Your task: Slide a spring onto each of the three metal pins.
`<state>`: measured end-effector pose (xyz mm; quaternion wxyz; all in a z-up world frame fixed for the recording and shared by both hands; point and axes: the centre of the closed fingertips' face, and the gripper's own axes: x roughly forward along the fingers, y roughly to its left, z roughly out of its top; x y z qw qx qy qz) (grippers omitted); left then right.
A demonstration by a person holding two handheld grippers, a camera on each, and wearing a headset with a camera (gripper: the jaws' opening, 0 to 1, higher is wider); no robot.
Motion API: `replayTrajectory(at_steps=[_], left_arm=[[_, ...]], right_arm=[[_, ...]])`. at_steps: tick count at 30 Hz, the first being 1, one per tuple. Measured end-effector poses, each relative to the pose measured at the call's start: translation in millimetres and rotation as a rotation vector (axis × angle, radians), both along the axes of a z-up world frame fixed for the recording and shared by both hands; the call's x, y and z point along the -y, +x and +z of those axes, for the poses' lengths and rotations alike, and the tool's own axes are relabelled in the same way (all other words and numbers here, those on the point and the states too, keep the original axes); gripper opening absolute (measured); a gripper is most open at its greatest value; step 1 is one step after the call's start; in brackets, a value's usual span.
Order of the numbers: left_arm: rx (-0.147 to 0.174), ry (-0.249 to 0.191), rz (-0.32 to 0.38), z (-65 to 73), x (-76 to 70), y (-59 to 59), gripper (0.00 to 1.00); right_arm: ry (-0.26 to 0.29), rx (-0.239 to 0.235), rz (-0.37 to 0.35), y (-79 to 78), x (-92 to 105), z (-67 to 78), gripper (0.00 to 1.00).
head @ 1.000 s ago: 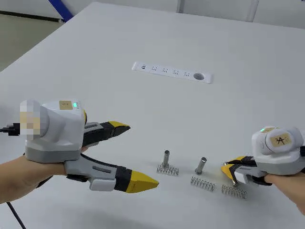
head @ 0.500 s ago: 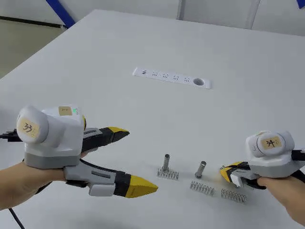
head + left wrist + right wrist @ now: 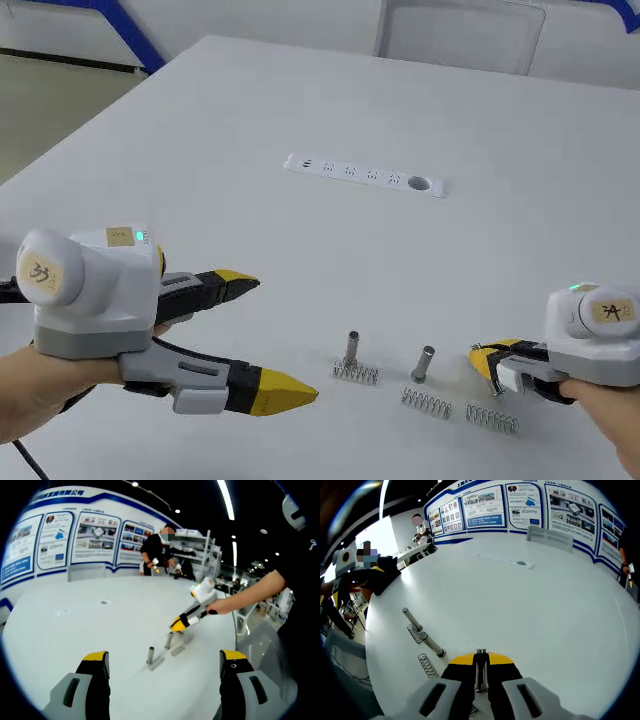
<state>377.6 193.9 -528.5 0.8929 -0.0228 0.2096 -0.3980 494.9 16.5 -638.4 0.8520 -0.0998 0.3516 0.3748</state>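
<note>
In the right gripper view, the right tongs (image 3: 480,656) are clamped on the held pin (image 3: 480,676). It lies lengthwise along the jaws, with its end at their tips. The power strip (image 3: 504,560) lies far ahead on the table (image 3: 560,605).

In the head view, two more pins stand upright on the person's side of the power strip. The left pin (image 3: 351,347) has the first spring (image 3: 356,373) at its foot, and the middle pin (image 3: 423,362) has the second spring (image 3: 426,403) just beside it. The third spring (image 3: 492,418) lies flat just beside the right tongs' tips, on the side away from the power strip. Its long axis runs crosswise to the jaws. The left tongs (image 3: 288,338) are spread wide and empty, well apart from every spring.

In the left gripper view, the pins and springs lie straight ahead between the spread jaws, with the right tongs just beyond them.

The right hand is nearer the third spring, but it is full. The free left tongs probably have to fetch a spring and turn its bore into line with the held pin's axis.
</note>
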Motion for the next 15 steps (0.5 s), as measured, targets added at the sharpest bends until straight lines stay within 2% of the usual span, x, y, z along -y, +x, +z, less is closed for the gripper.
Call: replayTrajectory(at_steps=[5, 15], left_arm=[[0.002, 0.004, -0.010, 0.8, 3.6, -3.2, 0.93], [0.010, 0.005, -0.006, 5.2, 3.5, -7.2, 0.93]], right_arm=[[0.010, 0.038, 0.016, -2.2, -1.0, 9.5, 0.09], [0.013, 0.093, 0.034, -8.8, 3.2, 16.1, 0.09]])
